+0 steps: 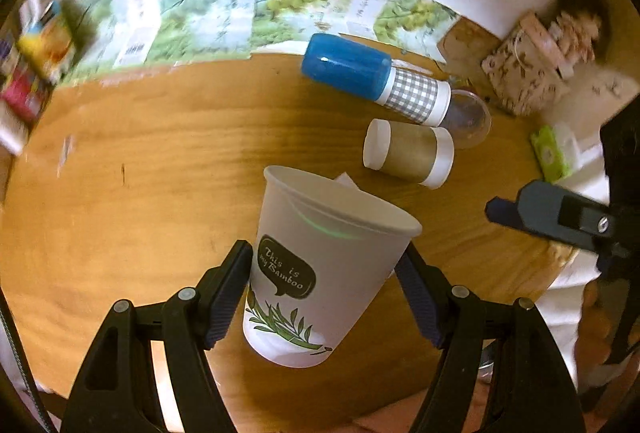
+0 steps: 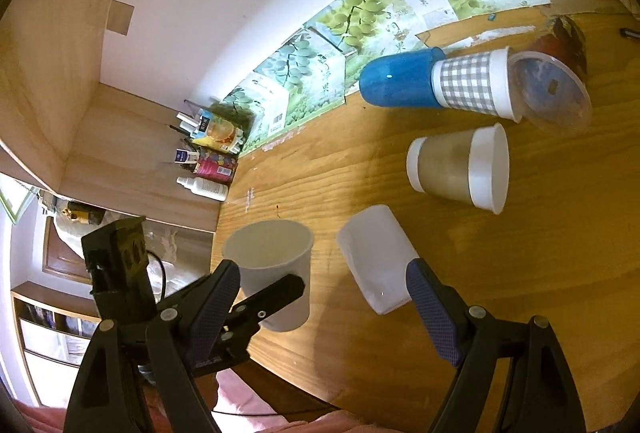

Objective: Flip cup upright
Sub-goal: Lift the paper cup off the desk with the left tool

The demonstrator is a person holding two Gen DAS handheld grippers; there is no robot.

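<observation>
A white paper cup [image 1: 316, 265] printed "This is my Bamboo" with green leaves is held mouth-up, slightly tilted, above the wooden table [image 1: 160, 161]. My left gripper [image 1: 324, 293] is shut on its lower half, one pad on each side. The same cup [image 2: 276, 273] shows in the right wrist view, gripped by the left gripper's fingers [image 2: 276, 295]. My right gripper [image 2: 320, 301] is open and empty; a translucent white cup [image 2: 378, 257] lies on its side on the table between its fingers. The right gripper's finger also shows at the right of the left wrist view [image 1: 552, 213].
Cups lie on their sides further back: a blue cup [image 2: 400, 77], a grey checked cup [image 2: 474, 83], a tan cup with white bands [image 2: 460, 167] and a clear plastic lid [image 2: 552, 89]. Grape posters [image 2: 360, 17] line the wall. Bottles and packets [image 2: 208, 161] crowd the far corner.
</observation>
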